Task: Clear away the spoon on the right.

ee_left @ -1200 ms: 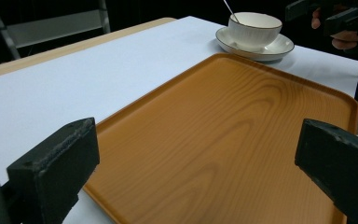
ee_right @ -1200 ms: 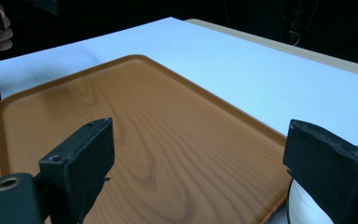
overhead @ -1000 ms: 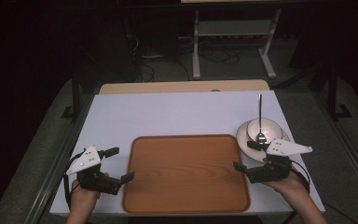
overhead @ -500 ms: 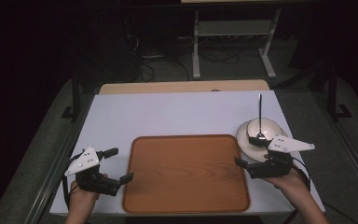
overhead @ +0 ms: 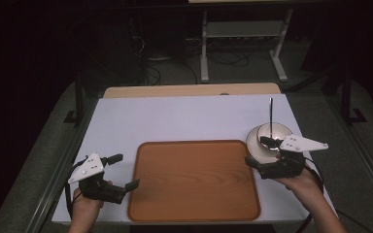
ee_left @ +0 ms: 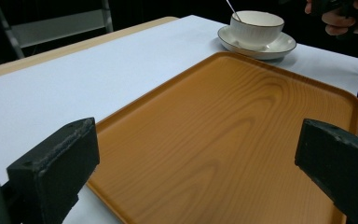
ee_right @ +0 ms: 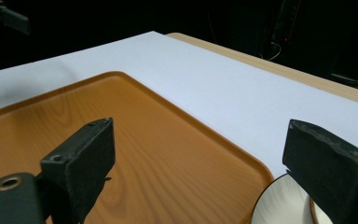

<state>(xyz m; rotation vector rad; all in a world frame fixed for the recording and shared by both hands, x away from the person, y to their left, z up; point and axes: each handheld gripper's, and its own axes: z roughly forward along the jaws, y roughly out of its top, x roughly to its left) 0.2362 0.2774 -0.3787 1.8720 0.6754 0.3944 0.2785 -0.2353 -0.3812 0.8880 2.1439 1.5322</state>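
- Now the right claw [overhead: 264, 160] sits a little lower and nearer the person's edge of the bench [overhead: 184, 119] than a second ago, and its grey plate no longer overlaps the cup [overhead: 271, 132] as much.
- Its jaws stand wide apart and hold nothing; in the right gripper view they frame the near right corner of the tray [ee_right: 135, 154] and the rim of the saucer [ee_right: 279, 205].
- The left claw [overhead: 125, 171] has slid slightly toward the person as well. Its jaws are also spread and empty, set just off the tray's left edge.
- The wooden tray [overhead: 194, 179] lies flat at the middle of the bench and carries nothing; it has not shifted.
- The white cup rests on its saucer [overhead: 252, 145] just beyond the tray's far right corner, with a spoon [overhead: 271, 114] standing in it, handle pointing away from the person.
- In the left gripper view the cup [ee_left: 256, 28] and saucer [ee_left: 270, 46] stand close beside the tray [ee_left: 223, 140], with the right hand [ee_left: 340, 18] behind them.
- Judgement: both claws appear to be settling at the tray's two sides, so the work in hand is probably either a two-sided grip on the tray or a reach for the cup and saucer; neither has begun, since no jaw touches anything.
- Any grip near the saucer calls for care, because the spoon could tip the cup.
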